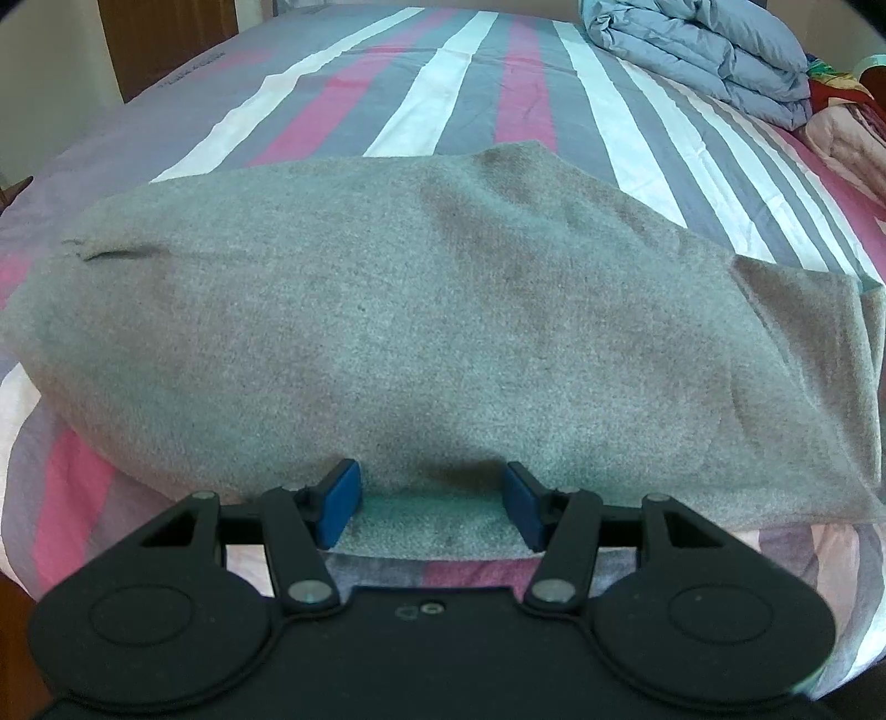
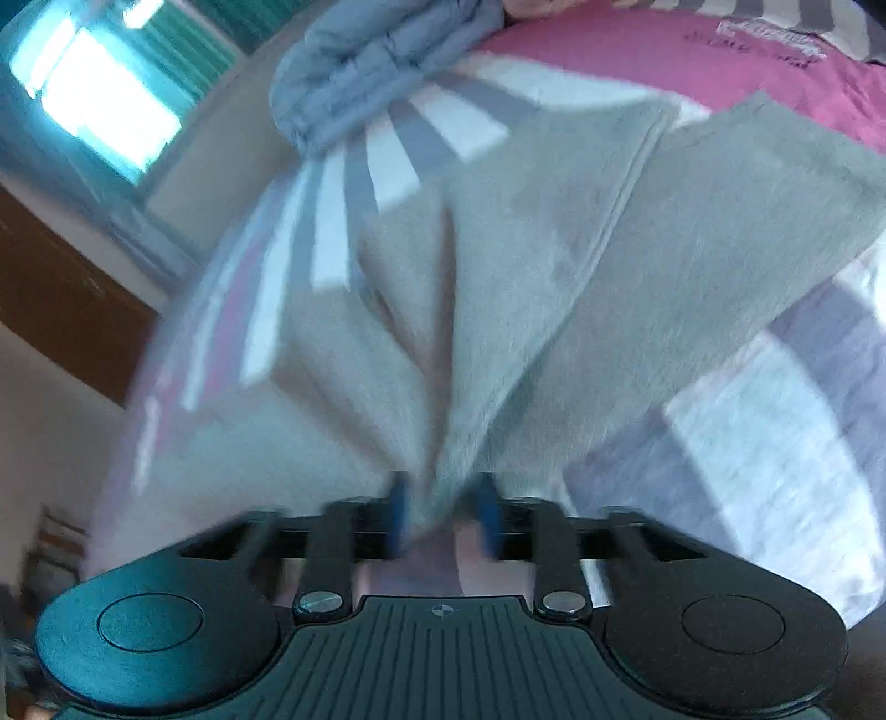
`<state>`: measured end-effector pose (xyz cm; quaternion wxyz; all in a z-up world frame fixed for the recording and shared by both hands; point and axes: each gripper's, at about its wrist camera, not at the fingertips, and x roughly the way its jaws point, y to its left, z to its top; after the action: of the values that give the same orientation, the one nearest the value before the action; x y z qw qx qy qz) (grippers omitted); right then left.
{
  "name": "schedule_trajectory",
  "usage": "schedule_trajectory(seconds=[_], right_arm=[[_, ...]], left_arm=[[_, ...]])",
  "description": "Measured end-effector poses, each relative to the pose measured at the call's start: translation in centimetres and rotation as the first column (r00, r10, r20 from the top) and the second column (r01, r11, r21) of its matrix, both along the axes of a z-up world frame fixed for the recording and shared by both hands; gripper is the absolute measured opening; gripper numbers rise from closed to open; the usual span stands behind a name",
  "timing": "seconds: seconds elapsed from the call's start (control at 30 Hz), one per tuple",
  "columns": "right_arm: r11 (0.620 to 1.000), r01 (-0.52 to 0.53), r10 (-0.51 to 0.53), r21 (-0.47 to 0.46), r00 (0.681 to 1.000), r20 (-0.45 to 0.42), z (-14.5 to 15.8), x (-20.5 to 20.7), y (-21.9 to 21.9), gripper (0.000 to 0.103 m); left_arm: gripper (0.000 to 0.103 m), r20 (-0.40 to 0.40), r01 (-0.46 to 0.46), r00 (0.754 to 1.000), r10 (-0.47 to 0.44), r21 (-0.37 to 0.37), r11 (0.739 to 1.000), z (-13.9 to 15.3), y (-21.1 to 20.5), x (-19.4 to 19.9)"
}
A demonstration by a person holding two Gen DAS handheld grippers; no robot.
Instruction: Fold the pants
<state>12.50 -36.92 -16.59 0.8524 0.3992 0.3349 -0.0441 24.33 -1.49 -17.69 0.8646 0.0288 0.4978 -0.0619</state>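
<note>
Black grippers (image 1: 434, 509), blue-padded fingers (image 1: 340, 507)

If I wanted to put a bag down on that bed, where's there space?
Beyond the grey pants, the striped bedsheet lies bare toward the far edge and far left. The far right corner is crowded: a folded blue quilt and bundled bedding.

Pants (image 1: 421, 332) spread across the near part of the bed (image 1: 465, 83), folded quilt (image 1: 703, 50) behind them at the far right. Left gripper (image 1: 432, 512) at the pants' near edge, cloth between its parted jaws. Right gripper (image 2: 443, 512) at a bunched corner.
</note>
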Motion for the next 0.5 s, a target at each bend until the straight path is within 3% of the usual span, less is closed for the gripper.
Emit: schedule_trajectory(seconds=[0.1,0.33,0.5], right_arm=[[0.997,0.059,-0.060,-0.053,0.998,-0.017,0.5,0.0,-2.7,0.052],[0.977,0.210,-0.207,0.041,0.976,-0.068,-1.5,2.9,-8.5,0.051],[0.974,0.222,-0.220,0.038,0.974,-0.050,-2.0,6.2,-10.0,0.051]], left_arm=[[0.049,0.002,-0.001,1.000,0.001,0.003,1.000,0.0,-0.1,-0.1],[0.049,0.003,-0.003,1.000,0.003,0.008,1.000,0.0,-0.1,-0.1],[0.050,0.003,-0.011,1.000,0.011,0.017,1.000,0.0,-0.3,0.0]])
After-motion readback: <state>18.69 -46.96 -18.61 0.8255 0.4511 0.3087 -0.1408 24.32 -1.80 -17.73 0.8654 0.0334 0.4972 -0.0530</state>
